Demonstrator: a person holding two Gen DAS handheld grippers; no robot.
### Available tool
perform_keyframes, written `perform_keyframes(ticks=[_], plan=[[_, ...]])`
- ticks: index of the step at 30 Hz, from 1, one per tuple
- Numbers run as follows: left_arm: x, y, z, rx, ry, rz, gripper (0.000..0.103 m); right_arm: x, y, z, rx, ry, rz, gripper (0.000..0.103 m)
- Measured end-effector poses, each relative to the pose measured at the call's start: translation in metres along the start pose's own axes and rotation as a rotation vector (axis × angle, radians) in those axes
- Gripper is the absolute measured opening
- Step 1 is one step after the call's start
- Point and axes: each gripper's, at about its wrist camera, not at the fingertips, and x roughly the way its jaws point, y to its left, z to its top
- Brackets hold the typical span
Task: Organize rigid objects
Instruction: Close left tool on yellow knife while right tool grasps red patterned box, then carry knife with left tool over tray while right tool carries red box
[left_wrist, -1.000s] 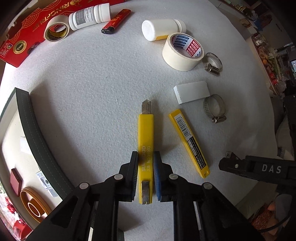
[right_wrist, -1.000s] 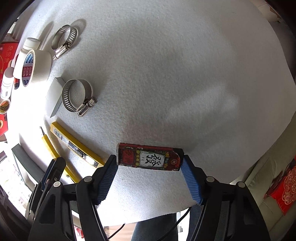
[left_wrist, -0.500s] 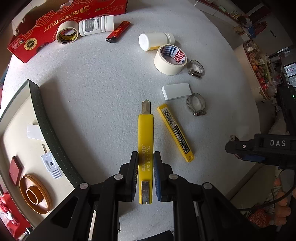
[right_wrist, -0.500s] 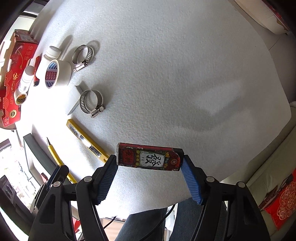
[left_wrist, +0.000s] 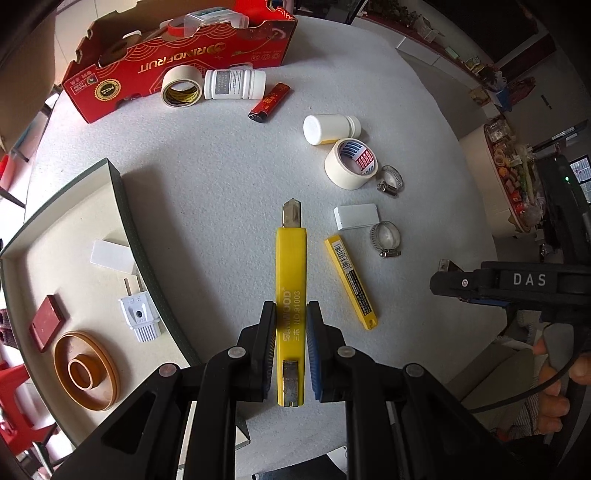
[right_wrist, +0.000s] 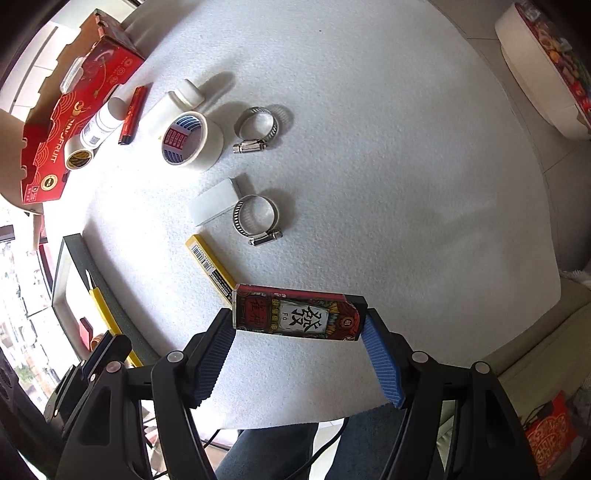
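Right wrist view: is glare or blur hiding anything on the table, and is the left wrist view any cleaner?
Right wrist view: sharp, but daylight washes out the white block and the window edge; hose clamps throw crisp shadows. Left wrist view: evenly lit, yellow utility knife print readable, tray rim bent by fisheye.

"SUNWOOD NO.91003" on yellow knife (left_wrist: 291, 295); "RINOFRUIT" on red box (left_wrist: 177, 62).

White felt covering (left_wrist: 221, 177) is lying across the table below me. A black cable (right_wrist: 334, 437) is hanging past the table's near edge, in front of my blue jeans (right_wrist: 273, 454). A cream cushion (right_wrist: 535, 350) is sitting beyond the right edge. A red patterned bag (right_wrist: 550, 439) is lying below it. A red stool (left_wrist: 16, 380) is standing at far left.
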Motion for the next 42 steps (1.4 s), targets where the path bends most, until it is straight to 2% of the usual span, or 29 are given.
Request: perform_keyframes(ticks=[8, 13, 22, 23, 28, 33, 42], plan=[[-0.017, 0.034, -0.018, -0.133, -0.061, 0.021, 0.017, -0.002, 0.051, -0.01, -0.169, -0.043, -0.045, 0.071], [-0.029, 0.064, -0.031, -0.233, -0.1, 0.067, 0.017, -0.007, 0.088, -0.02, -0.291, -0.072, -0.06, 0.071], [-0.05, 0.107, -0.058, -0.374, -0.136, 0.145, 0.017, -0.009, 0.173, -0.058, -0.608, -0.125, -0.065, 0.071], [-0.05, 0.111, -0.061, -0.392, -0.136, 0.171, 0.017, -0.008, 0.182, -0.064, -0.65, -0.135, -0.065, 0.071], [-0.056, 0.127, -0.074, -0.445, -0.144, 0.199, 0.017, 0.002, 0.229, -0.089, -0.82, -0.159, -0.072, 0.071], [-0.059, 0.14, -0.082, -0.48, -0.148, 0.228, 0.017, 0.008, 0.26, -0.11, -0.943, -0.168, -0.071, 0.071], [-0.059, 0.158, -0.092, -0.537, -0.136, 0.267, 0.017, 0.015, 0.295, -0.129, -1.077, -0.185, -0.079, 0.071]])
